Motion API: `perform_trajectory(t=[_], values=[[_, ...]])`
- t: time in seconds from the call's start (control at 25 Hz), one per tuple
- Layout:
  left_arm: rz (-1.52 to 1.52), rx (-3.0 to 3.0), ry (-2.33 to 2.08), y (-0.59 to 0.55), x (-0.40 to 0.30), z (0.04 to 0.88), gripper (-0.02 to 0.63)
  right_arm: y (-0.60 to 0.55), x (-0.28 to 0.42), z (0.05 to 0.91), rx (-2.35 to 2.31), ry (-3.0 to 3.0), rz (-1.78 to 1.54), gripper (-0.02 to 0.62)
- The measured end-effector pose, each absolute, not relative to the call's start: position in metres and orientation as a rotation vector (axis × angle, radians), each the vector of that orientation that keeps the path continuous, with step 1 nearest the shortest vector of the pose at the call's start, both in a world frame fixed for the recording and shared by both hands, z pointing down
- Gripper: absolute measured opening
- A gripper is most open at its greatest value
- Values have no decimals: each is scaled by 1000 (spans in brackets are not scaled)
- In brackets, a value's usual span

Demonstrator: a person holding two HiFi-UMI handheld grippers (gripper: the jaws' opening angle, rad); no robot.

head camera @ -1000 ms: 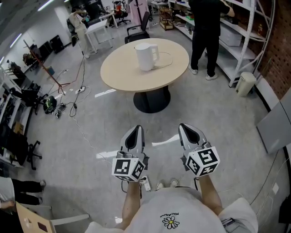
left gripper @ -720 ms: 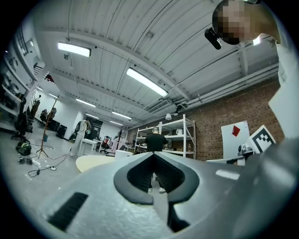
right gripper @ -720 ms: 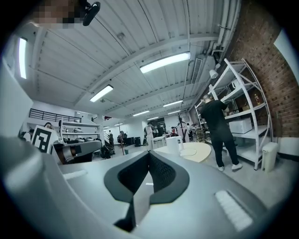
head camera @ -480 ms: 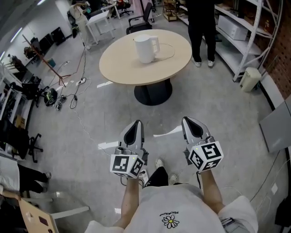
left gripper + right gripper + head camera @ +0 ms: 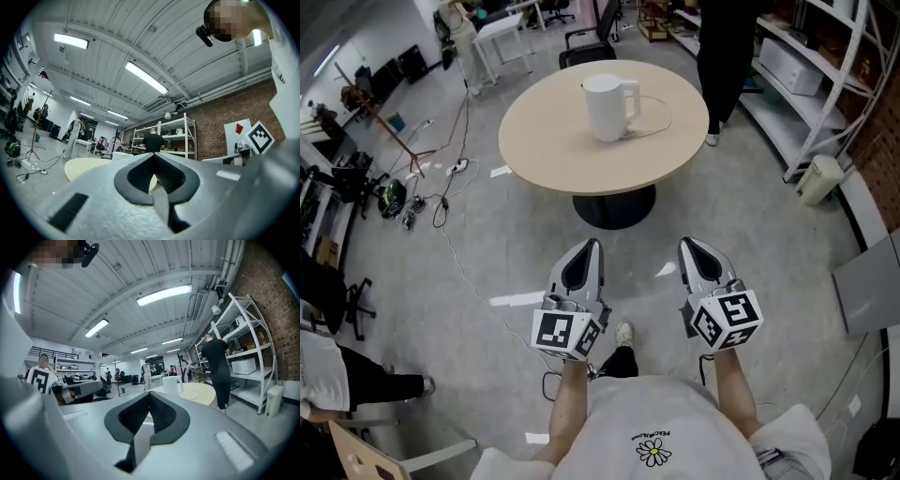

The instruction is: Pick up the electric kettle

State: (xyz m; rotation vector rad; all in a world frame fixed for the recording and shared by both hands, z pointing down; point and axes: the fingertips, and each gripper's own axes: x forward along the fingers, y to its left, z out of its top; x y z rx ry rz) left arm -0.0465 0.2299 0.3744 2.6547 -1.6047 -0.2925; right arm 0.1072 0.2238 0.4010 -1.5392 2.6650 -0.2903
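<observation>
A white electric kettle (image 5: 609,106) with its handle to the right stands on a round beige table (image 5: 553,150), its cord looping beside it. My left gripper (image 5: 585,251) and right gripper (image 5: 690,248) are held side by side over the floor, well short of the table, both shut and empty. The right gripper view shows the kettle (image 5: 171,385) small and far ahead above the closed jaws. In the left gripper view the table (image 5: 84,165) shows beyond the jaws; the kettle (image 5: 121,156) is only a pale top edge there.
A person in black (image 5: 727,47) stands behind the table by white shelving (image 5: 825,66). A black office chair (image 5: 586,47) is beyond the table. Cables (image 5: 441,202) trail over the grey floor at left. A small white bin (image 5: 820,178) stands at right.
The table and kettle have grown larger and nearer in the head view as I walked forward. Both grippers kept their pose, side by side and shut.
</observation>
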Motion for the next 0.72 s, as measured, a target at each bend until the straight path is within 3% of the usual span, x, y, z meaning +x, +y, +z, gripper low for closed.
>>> perform_trajectory(t=[0.36, 0.72], values=[[-343, 2668, -1573, 91, -110, 354, 0, 85, 46, 373, -1562, 2658, -234, 3], [-314, 2610, -1564, -5, -134, 374, 0, -6, 34, 391, -1615, 2652, -299, 3]])
